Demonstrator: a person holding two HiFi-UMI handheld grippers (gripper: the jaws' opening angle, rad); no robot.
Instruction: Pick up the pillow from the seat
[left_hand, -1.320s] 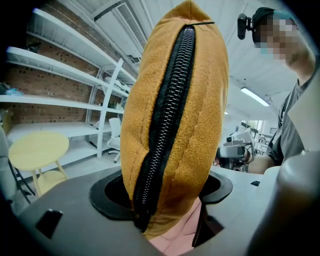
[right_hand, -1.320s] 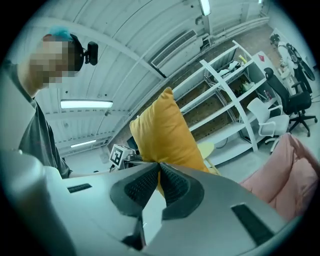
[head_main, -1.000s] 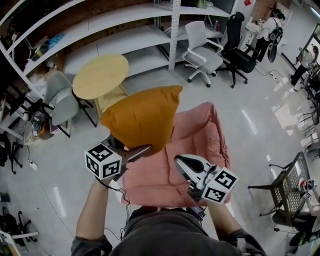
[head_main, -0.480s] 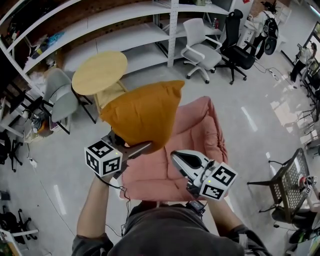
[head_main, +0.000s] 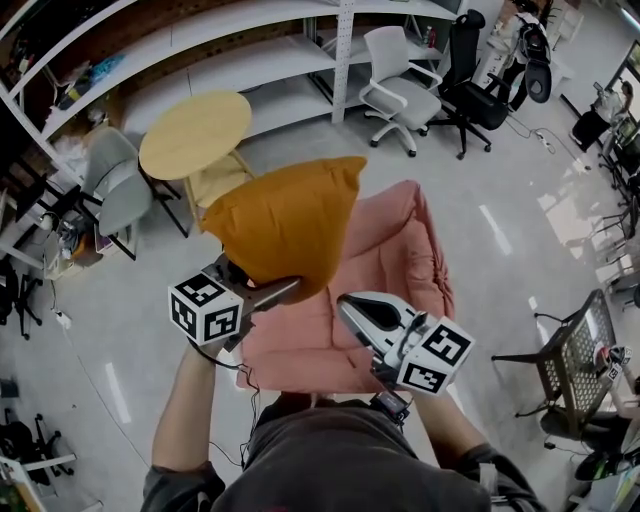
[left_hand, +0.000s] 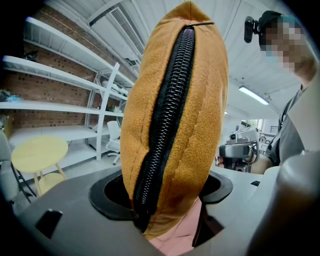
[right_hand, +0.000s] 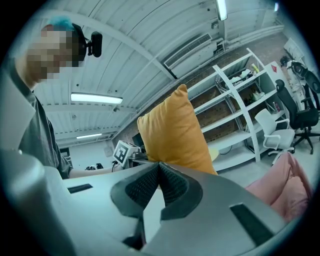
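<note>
Left gripper (head_main: 283, 291) held one orange pillow (head_main: 285, 225) up above the pink seat (head_main: 395, 275).
Its jaws were clamped on the pillow's lower edge, at the zipper, and the pillow stood upright out of them. The right gripper (head_main: 344, 301), just beside it, had its jaws together with nothing between them. There were two grippers, one pillow and one seat. Farther away stood one round yellow table (head_main: 195, 135) and two office chairs, one white (head_main: 400, 95) and one black (head_main: 470, 90).

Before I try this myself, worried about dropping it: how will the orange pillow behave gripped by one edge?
Probably light: the pillow stands up from the left gripper without sagging. Its fleecy cover likely resists slipping. Seemingly soft, pinched narrow between the jaws.
</note>
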